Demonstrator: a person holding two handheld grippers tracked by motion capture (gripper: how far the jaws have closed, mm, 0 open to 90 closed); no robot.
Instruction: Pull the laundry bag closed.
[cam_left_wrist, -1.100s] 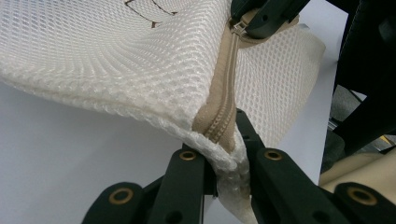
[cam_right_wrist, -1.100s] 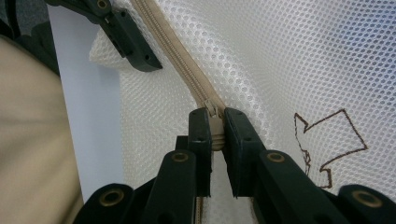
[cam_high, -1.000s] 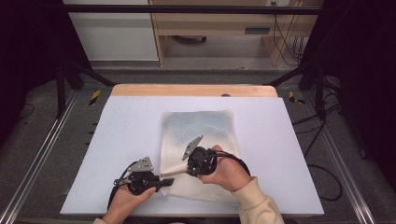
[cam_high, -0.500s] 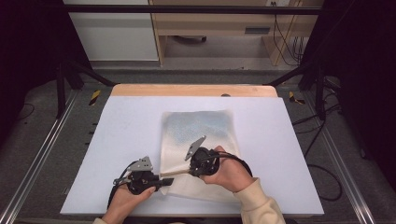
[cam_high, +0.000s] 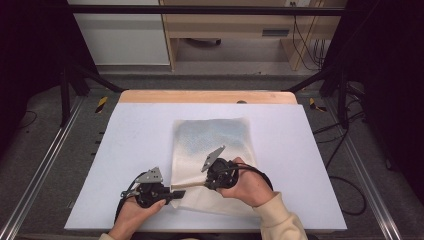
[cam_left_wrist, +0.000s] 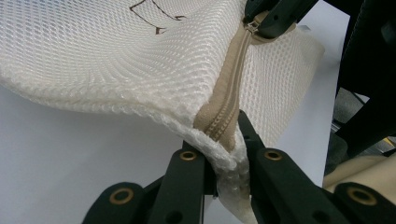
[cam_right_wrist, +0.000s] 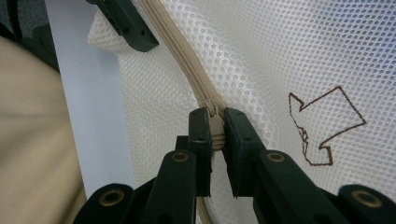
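White mesh laundry bag (cam_high: 212, 160) lay flat on the pale table (cam_high: 125, 140), toward the near edge at about 6 o'clock of the tabletop in the high view. Fabric was an open honeycomb net, soft and creased, with a beige zipper (cam_left_wrist: 229, 98) of woven tape and fine coil teeth running along its near hem.

Left gripper (cam_high: 172, 192), at 7 o'clock of the bag, had its black jaws pinched tight on the bag's corner where the zipper tape ended; the mesh bunched up between them.

Right gripper (cam_high: 206, 184), at 6 o'clock of the bag, had its jaws clamped on the zipper pull (cam_right_wrist: 214, 122), a small beige tab. The zipper stretched taut between the two grippers.

No readable writing. Only mark: a brown stitched outline (cam_right_wrist: 322, 126), angular and arrow-like, at 3 o'clock of the pull in the right gripper view.
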